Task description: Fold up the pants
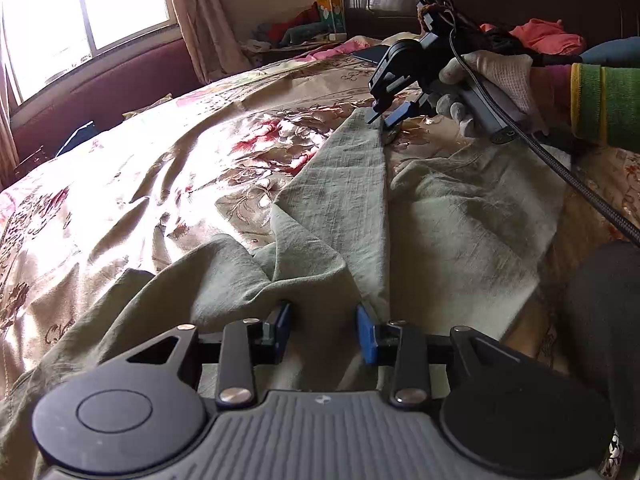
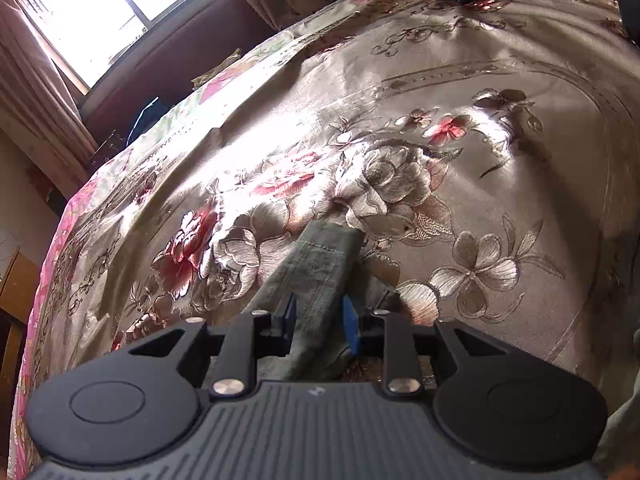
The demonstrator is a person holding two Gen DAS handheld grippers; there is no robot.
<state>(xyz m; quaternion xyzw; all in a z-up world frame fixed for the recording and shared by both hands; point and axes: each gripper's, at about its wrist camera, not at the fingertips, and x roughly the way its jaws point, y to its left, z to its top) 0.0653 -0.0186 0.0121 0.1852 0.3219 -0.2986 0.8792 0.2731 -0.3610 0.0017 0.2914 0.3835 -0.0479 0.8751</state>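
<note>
On the bedspread (image 2: pixel 460 60), your R gripper (image 2: pixel 319 320) looks clamped on the pants (image 1: pixel 344 200) hem; L gripper (image 1: pixel 324 330) jaws apart over cloth, so pull taut & align legs before creasing

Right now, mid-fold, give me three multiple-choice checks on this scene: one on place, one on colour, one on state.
1. Where do the pants lie?
A. on the floral bedspread
B. on a wooden floor
C. in a basket

2. What colour are the pants?
A. bright red
B. pale grey-green
C. black

3. How does the left gripper stand?
A. shut on a phone
B. jaws apart over the cloth
C. out of view

Key: 1 A, the cloth spreads over the bedspread; 2 B, both views show grey-green fabric; 3 B, a gap shows between its blue pads.
</note>
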